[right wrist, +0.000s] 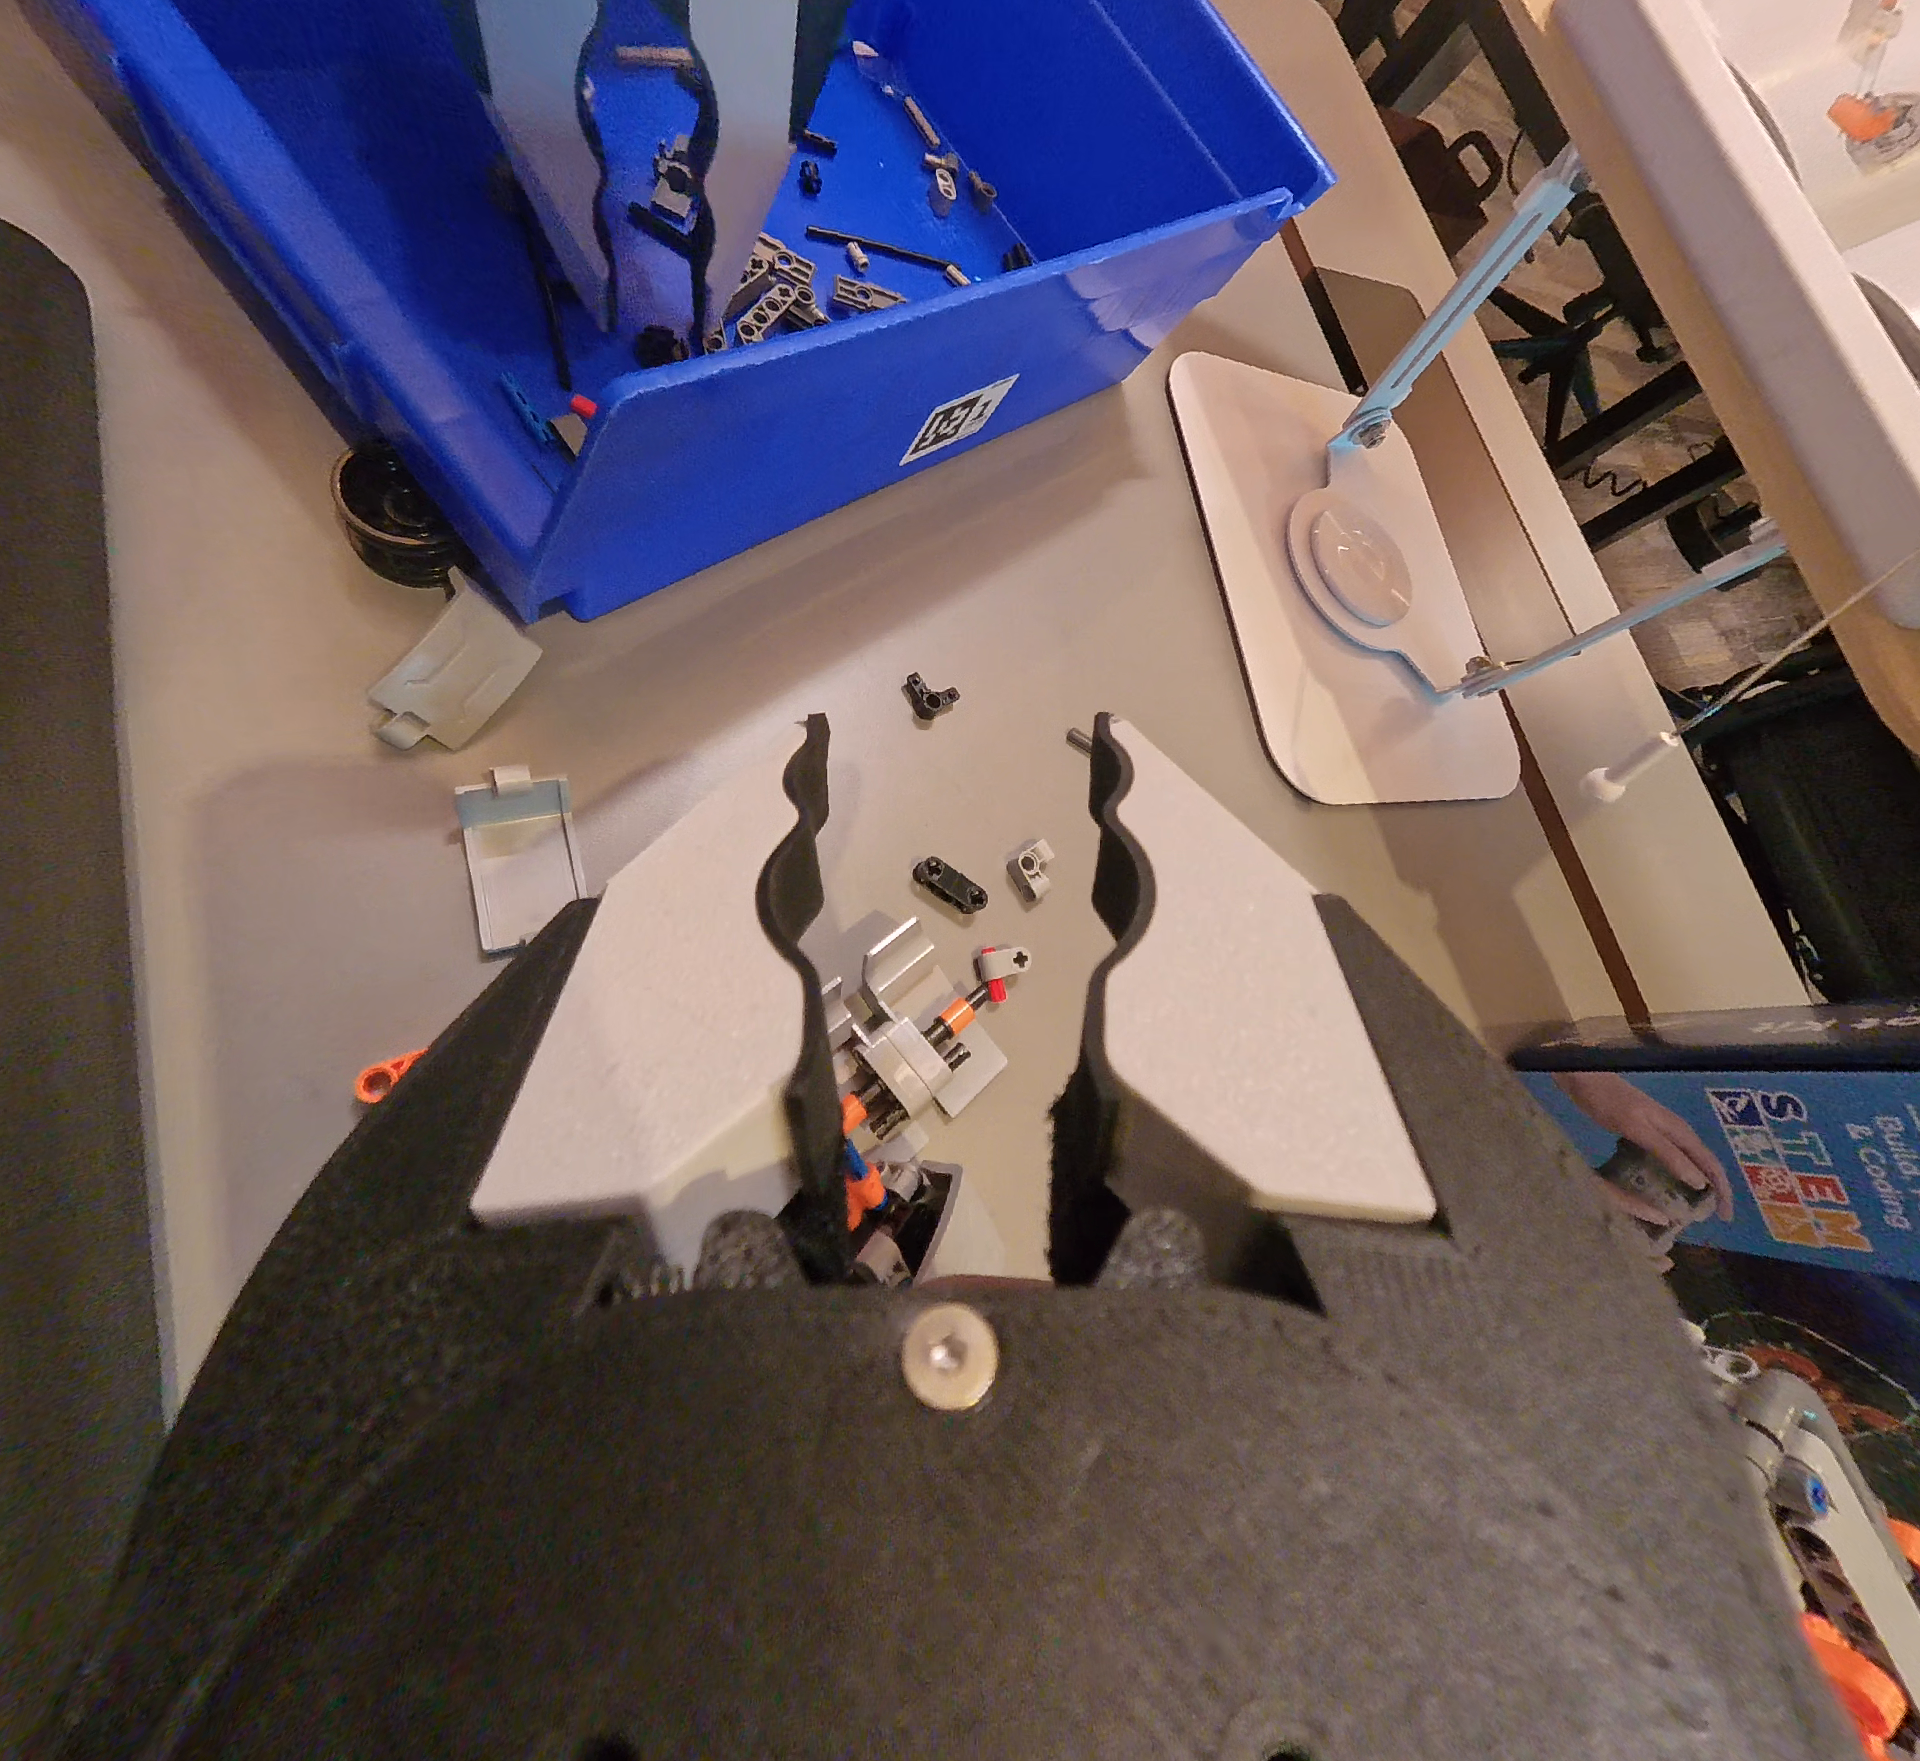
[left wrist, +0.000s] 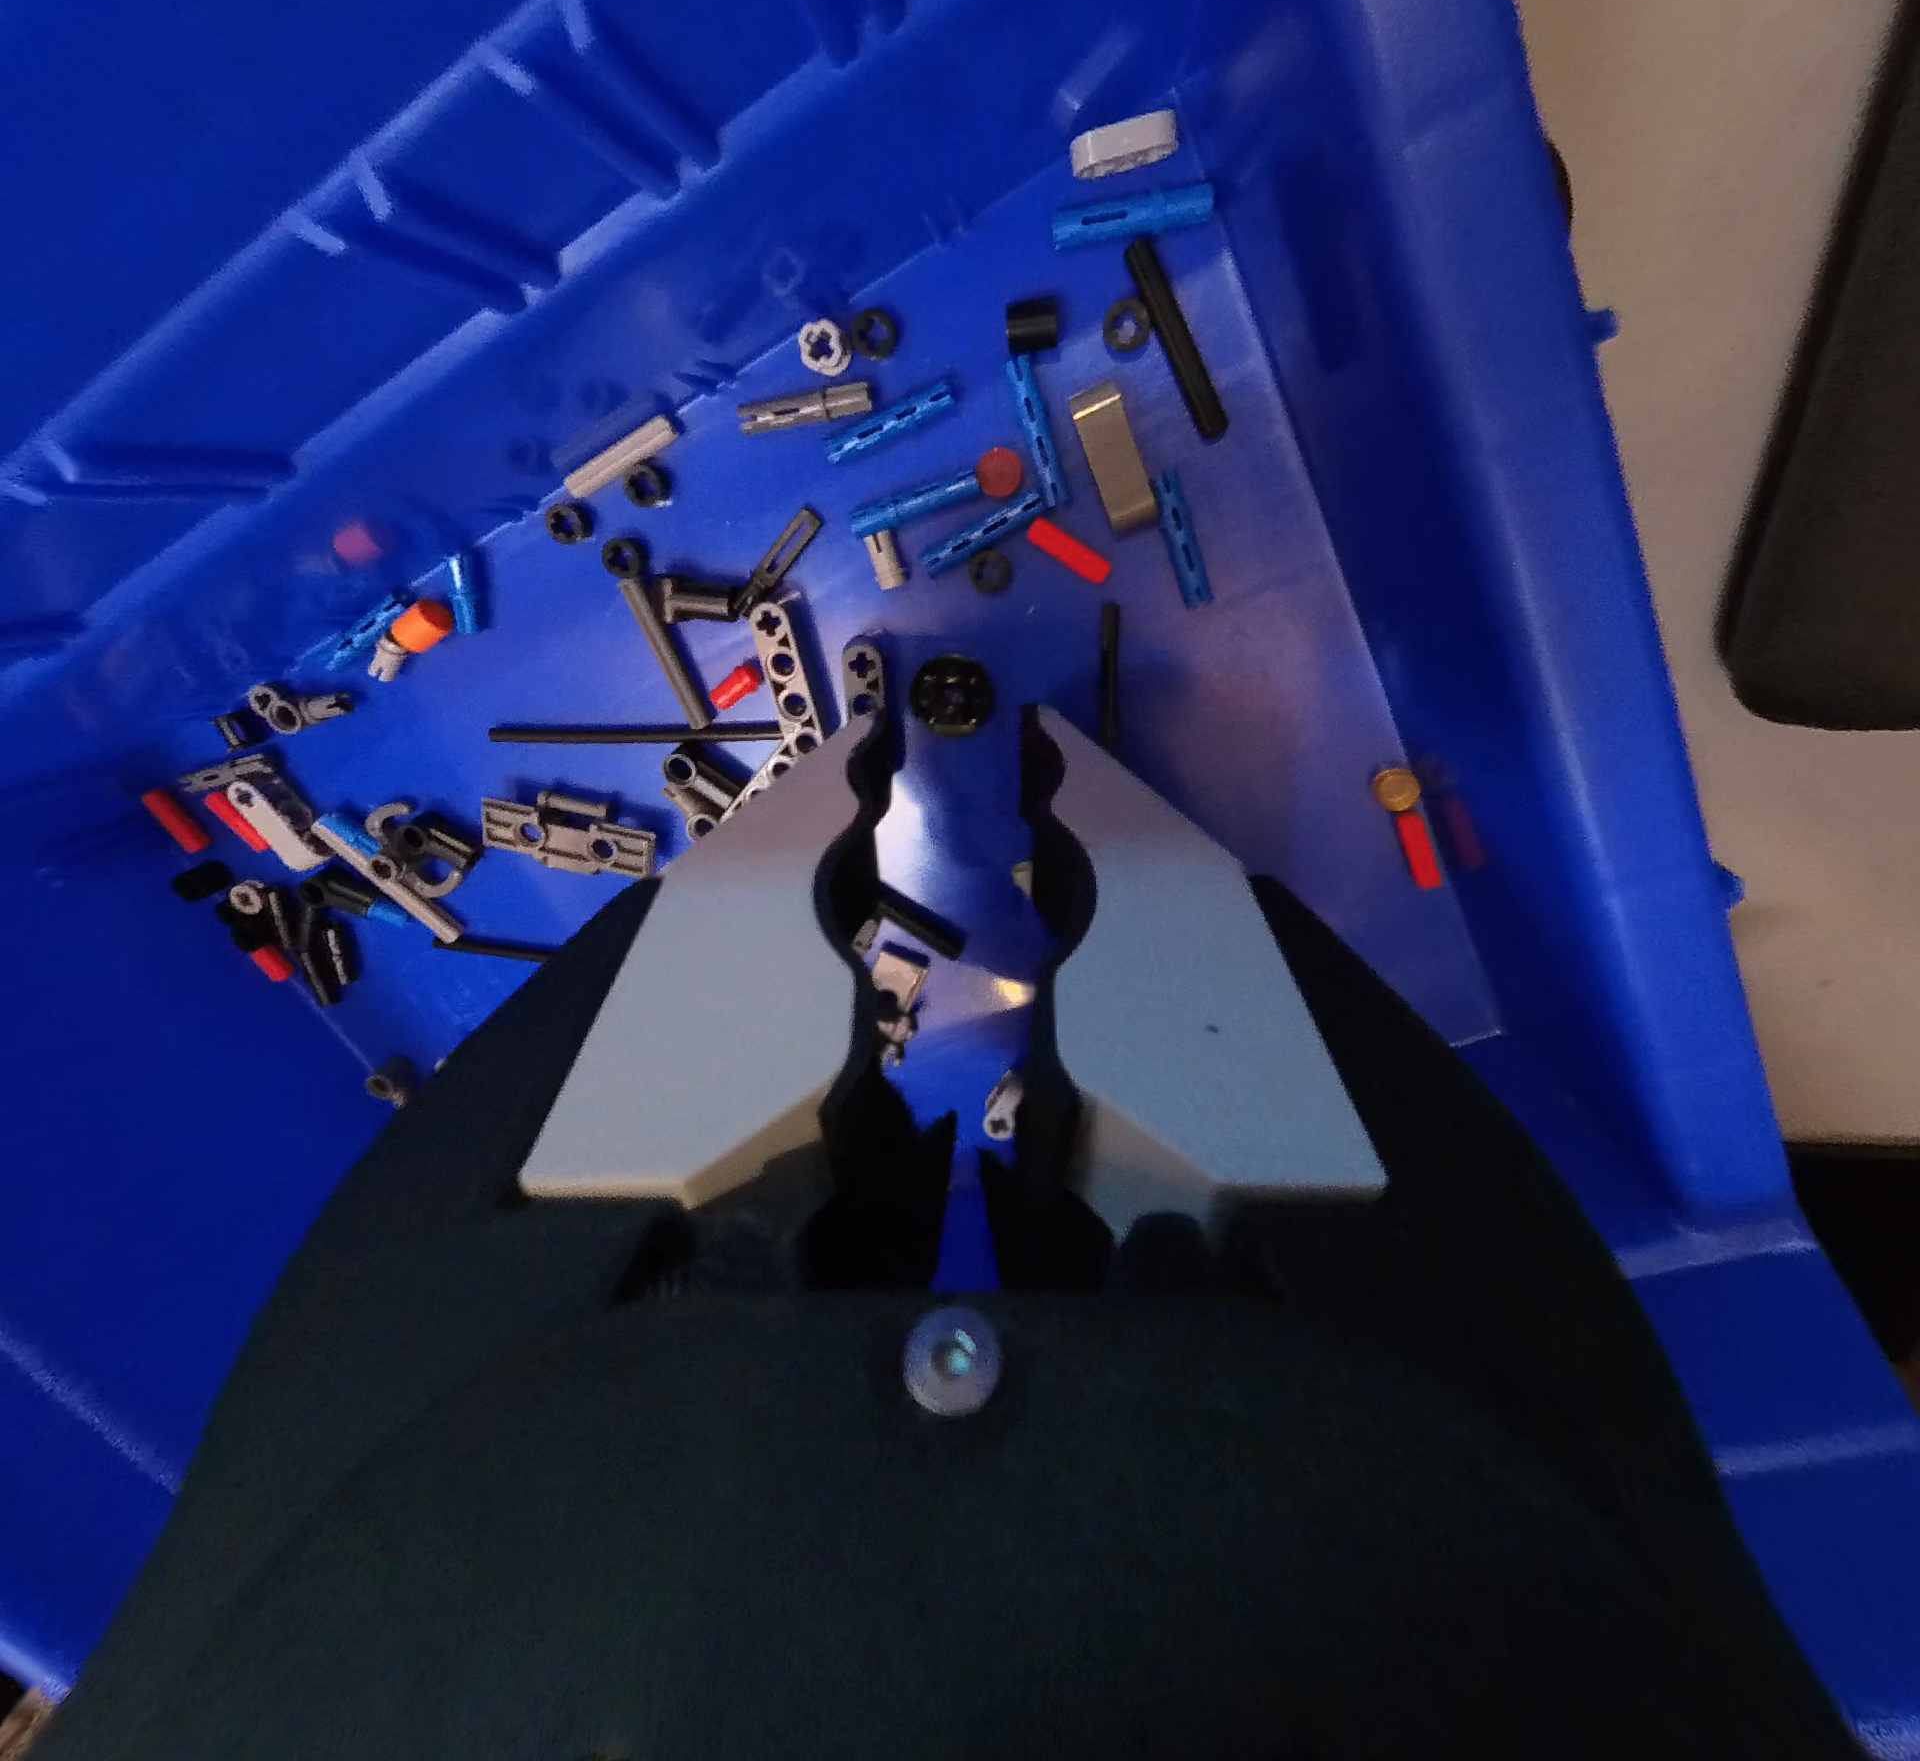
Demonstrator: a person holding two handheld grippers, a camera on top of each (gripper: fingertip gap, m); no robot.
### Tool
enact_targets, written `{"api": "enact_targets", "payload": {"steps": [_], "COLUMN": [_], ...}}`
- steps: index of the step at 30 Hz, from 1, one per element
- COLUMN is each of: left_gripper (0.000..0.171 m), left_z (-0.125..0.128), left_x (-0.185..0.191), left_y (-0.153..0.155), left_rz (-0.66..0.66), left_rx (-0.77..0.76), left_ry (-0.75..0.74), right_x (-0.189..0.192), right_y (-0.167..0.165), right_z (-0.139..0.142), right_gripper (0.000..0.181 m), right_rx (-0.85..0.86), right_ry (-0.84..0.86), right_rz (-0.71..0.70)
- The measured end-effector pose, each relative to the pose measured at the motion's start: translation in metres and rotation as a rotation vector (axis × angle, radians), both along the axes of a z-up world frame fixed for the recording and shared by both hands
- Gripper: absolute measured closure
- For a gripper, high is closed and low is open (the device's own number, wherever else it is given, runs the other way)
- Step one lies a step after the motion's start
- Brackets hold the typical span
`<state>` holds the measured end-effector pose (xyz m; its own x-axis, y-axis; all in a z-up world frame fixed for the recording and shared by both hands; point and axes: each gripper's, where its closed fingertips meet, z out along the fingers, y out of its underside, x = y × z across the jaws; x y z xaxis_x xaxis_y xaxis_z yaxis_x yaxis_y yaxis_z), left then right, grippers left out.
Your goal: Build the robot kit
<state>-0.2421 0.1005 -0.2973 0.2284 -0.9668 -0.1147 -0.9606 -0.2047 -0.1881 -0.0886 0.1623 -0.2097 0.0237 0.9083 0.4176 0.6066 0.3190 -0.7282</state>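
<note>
My left gripper (left wrist: 952,737) is down inside a blue bin (left wrist: 416,257). Its jaws stand slightly apart and hold nothing; blue floor shows between the pads. A black round piece (left wrist: 951,695) lies just ahead of the tips. Grey beams (left wrist: 790,672), blue pins (left wrist: 888,423), red pins (left wrist: 1068,550) and black axles (left wrist: 634,732) are scattered around it. The right wrist view shows the same gripper (right wrist: 657,321) inside the bin (right wrist: 779,464). My right gripper (right wrist: 959,724) is open above the table. Below it lie a black connector (right wrist: 949,883), a grey connector (right wrist: 1031,872) and a small grey and orange assembly (right wrist: 904,1036).
Two grey panels (right wrist: 457,672) (right wrist: 520,854) and a black wheel (right wrist: 390,516) lie beside the bin. A small black piece (right wrist: 928,695) lies ahead of my right tips. A white stand base (right wrist: 1351,589) is at the right, a printed box (right wrist: 1766,1150) lower right, an orange piece (right wrist: 379,1077) at the left. There is about 20 cm between the tips of the two grippers. Measured from the fingertips, the black connector (right wrist: 949,883) is 10 cm or so from the right gripper and 20 cm from the left.
</note>
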Motion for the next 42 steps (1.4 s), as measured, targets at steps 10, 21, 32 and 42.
{"api": "enact_targets", "payload": {"steps": [10, 21, 32, 42], "left_gripper": [0.158, 0.158, 0.159, 0.158], "left_z": [-0.006, 0.107, 0.078, 0.024], "left_x": [0.008, 0.034, 0.122, 0.142], "left_y": [-0.003, 0.043, 0.095, 0.084], "left_rz": [-0.001, -0.038, -0.251, -0.296], "left_rx": [-0.053, 0.164, -0.012, -0.251], "left_ry": [-0.033, -0.127, 0.046, 0.132], "right_x": [0.0, 0.004, 0.022, 0.039], "right_y": [0.0, 0.004, -0.008, -0.02], "right_z": [0.002, 0.006, -0.018, -0.038], "right_gripper": [0.132, 0.132, 0.139, 0.139], "right_rx": [0.004, 0.007, 0.009, -0.022], "right_ry": [0.004, 0.015, -0.145, -0.241], "right_rz": [0.001, -0.015, 0.069, 0.124]}}
